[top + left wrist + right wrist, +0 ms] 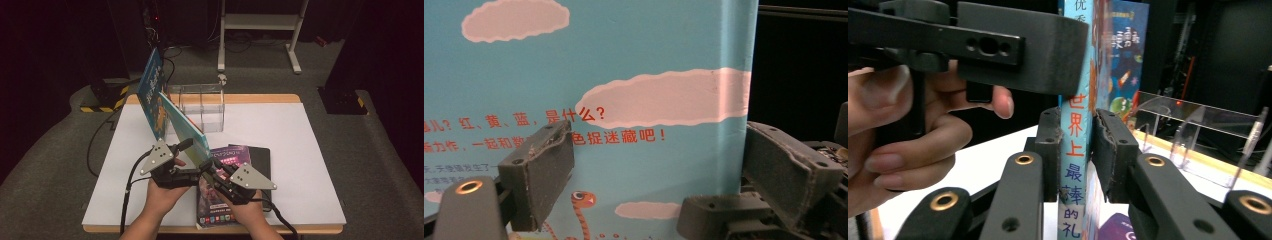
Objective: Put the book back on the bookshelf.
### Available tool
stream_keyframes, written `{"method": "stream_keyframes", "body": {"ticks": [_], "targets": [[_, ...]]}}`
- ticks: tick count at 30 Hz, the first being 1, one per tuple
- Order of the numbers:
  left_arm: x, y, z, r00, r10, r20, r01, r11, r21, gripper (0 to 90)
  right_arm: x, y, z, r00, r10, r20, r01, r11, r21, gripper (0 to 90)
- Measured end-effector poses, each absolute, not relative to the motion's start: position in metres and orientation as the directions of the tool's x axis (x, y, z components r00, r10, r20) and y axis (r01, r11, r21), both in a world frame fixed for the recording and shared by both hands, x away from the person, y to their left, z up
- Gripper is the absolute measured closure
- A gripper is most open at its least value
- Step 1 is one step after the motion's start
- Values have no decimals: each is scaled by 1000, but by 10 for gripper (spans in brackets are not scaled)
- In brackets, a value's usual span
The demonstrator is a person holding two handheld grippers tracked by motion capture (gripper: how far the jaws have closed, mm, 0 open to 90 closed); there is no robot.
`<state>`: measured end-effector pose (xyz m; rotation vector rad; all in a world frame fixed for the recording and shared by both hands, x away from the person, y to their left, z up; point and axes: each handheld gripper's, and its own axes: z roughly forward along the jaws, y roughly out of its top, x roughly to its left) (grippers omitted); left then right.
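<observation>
Sky-blue and glossy, the picture book stands on edge on the white table, its cover printed with white clouds, red Chinese lettering and a small striped snake. A second blue book leans upright behind it, beside the clear acrylic rack. The left gripper has its jaws spread wide on either side of the cover, pads off the surface. The right gripper has its pads set close against the book's spine. Farther right, two more books lie flat: a purple one over a black one. Four books in all, one rack, two grippers.
</observation>
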<state>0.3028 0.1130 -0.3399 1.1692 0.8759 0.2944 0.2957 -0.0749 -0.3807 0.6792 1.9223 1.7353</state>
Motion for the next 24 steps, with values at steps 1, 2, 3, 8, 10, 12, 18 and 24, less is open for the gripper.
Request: {"method": "stream_keyframes", "body": {"ticks": [1, 2, 3, 8, 10, 12, 18, 24], "targets": [[302, 114, -340, 646, 623, -442, 225, 398, 889, 143, 295, -73, -381, -776, 630, -8, 56, 81, 995, 718], [302, 115, -340, 645, 622, -443, 224, 401, 888, 142, 295, -72, -381, -780, 626, -10, 53, 81, 995, 710], [301, 116, -340, 645, 623, -443, 221, 402, 888, 143, 295, -70, -381, -785, 620, -8, 53, 80, 995, 701], [296, 125, -341, 643, 630, -435, 213, 399, 892, 141, 293, -60, -382, -805, 594, -4, 51, 75, 996, 667], [294, 130, -341, 639, 635, -433, 211, 397, 893, 141, 292, -56, -382, -813, 582, 8, 59, 68, 996, 654], [290, 134, -341, 632, 647, -426, 206, 390, 898, 147, 291, -51, -382, -823, 569, 6, 56, 70, 996, 634], [284, 144, -344, 617, 666, -420, 202, 381, 902, 144, 283, -33, -387, -842, 539, -16, 45, 101, 994, 577], [279, 148, -345, 599, 700, -390, 179, 357, 917, 138, 281, -27, -387, -849, 528, -22, 43, 110, 993, 572]]}}
